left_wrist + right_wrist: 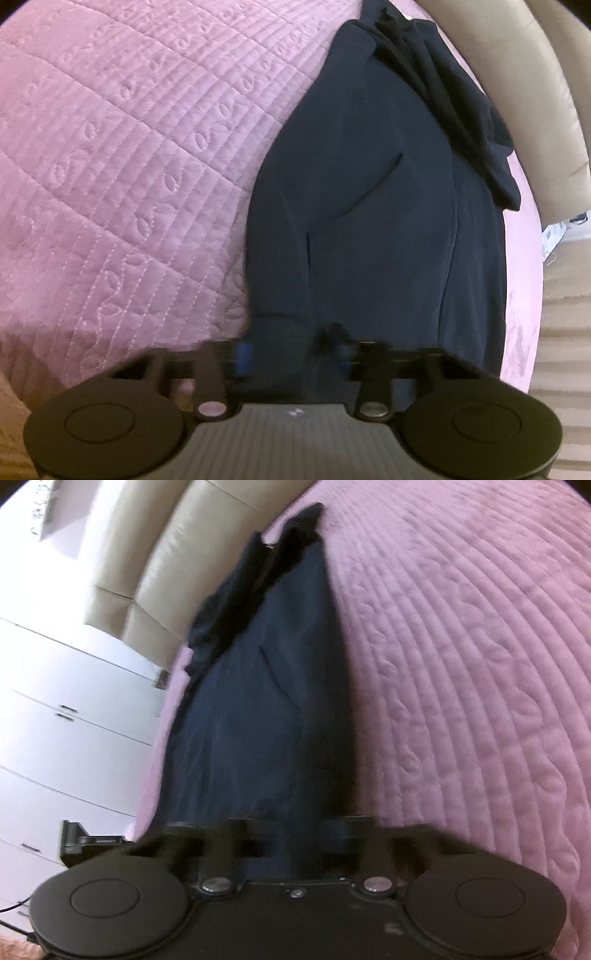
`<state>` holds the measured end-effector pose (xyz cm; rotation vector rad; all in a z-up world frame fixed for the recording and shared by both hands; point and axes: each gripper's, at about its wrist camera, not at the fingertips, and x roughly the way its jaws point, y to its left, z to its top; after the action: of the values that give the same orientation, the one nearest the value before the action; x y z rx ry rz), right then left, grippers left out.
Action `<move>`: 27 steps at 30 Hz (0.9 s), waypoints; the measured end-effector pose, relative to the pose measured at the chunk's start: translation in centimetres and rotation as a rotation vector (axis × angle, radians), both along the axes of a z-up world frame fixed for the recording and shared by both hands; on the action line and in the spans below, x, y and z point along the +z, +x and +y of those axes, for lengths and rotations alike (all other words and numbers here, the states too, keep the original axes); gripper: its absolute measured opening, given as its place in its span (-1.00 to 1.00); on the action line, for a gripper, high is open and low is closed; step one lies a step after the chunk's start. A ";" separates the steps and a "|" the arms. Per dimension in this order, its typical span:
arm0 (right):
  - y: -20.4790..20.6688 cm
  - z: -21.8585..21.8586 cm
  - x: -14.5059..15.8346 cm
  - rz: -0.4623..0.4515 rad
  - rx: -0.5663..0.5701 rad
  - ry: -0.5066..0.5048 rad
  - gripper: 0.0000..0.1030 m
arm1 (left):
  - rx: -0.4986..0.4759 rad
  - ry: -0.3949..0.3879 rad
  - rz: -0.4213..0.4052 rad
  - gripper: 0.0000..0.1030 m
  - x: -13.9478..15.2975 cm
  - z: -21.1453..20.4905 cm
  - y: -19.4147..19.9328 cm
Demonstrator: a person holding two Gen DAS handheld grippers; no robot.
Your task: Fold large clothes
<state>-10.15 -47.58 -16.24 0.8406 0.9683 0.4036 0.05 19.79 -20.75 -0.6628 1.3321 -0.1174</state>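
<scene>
A large dark navy garment (369, 192) lies stretched lengthwise on a pink quilted bedspread (110, 155), with a bunched darker part at its far end (443, 74). My left gripper (293, 354) sits at the garment's near edge; its blue-tipped fingers (243, 356) stand apart with cloth between them. In the right wrist view the same garment (258, 701) runs away from my right gripper (291, 834), whose fingers (341, 832) also stand apart over the near hem. Both views are blurred, so any grip on the cloth is unclear.
A beige padded headboard (166, 554) borders the bed beyond the garment, also in the left wrist view (546, 92). White drawers (55, 720) stand beside the bed. A small black device (79, 840) sits near the bed edge. The bedspread (461, 664) stretches wide to the right.
</scene>
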 end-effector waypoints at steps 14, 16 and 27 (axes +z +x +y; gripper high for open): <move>-0.3 -0.3 8.8 -0.202 -0.122 0.044 -0.86 | 0.096 -0.183 -0.291 -0.69 6.5 1.6 -2.8; 0.1 0.0 9.8 -0.219 -0.120 0.037 -0.86 | 0.078 -0.154 -0.338 -0.69 7.8 1.5 -2.8; 2.6 -0.2 11.7 -0.245 -0.165 0.066 -0.86 | 0.048 -0.133 -0.508 -0.69 11.6 0.0 -1.2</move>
<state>-7.53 -47.81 -4.51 0.9013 0.6572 0.3875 -1.15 19.84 -9.13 -0.7189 0.8241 -0.3165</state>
